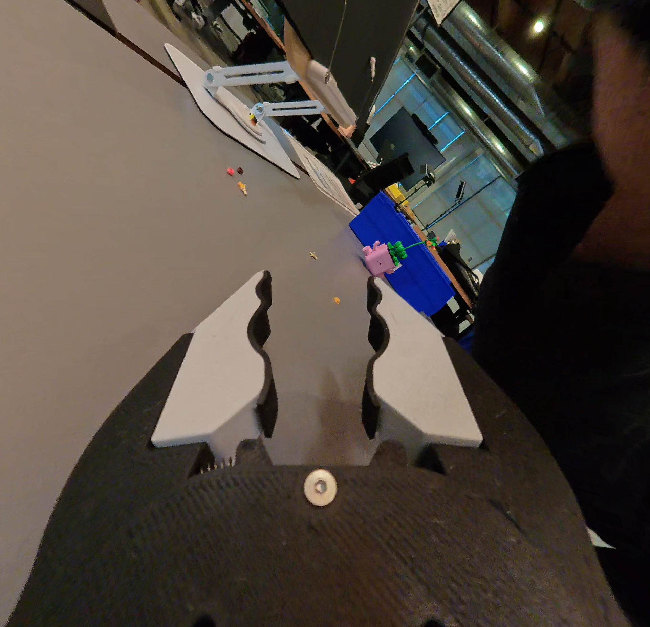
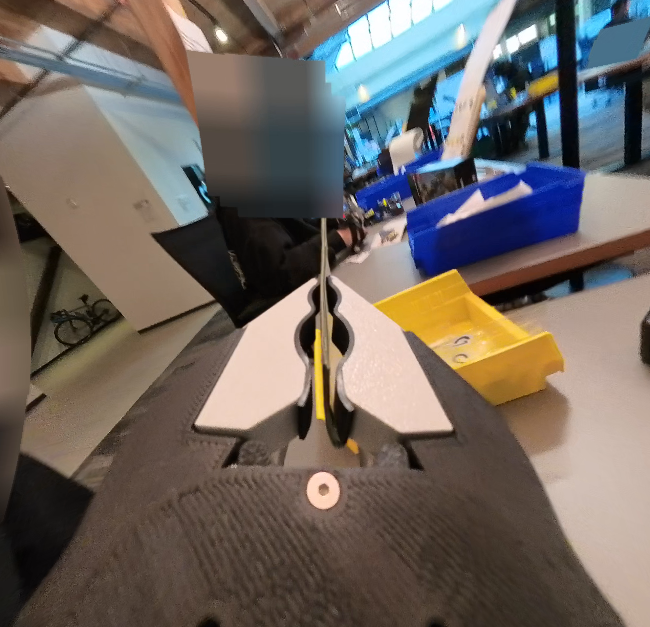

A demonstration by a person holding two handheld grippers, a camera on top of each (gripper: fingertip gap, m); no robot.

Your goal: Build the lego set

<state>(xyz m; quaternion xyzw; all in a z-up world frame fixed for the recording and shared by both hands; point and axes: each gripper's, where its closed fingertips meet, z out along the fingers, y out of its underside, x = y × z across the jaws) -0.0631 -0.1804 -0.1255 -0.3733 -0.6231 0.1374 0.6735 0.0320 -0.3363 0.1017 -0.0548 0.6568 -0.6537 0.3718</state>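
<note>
- Grey desk (image 1: pixel 105 223) fills the left wrist view, with a blue bin (image 1: pixel 404 258) at its far edge.
- Left gripper (image 1: pixel 318 279) hangs over the desk, jaws spread, nothing between them.
- Pink lego figure (image 1: pixel 376 258) with a green plant stands at the desk's far edge, touching the blue bin; small loose lego pieces (image 1: pixel 242 187) lie scattered mid-desk.
- Right gripper (image 2: pixel 325 279) is clamped on thin tweezers (image 2: pixel 323 255), near a yellow bin (image 2: pixel 492 343).

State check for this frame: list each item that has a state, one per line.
left gripper: open, empty, over the table
right gripper: shut on thin tool, raised
pink lego build: partly built, green stem attached, by the blue bin
loose lego pieces: scattered, unattached
yellow bin: open, holding clear bags
</note>
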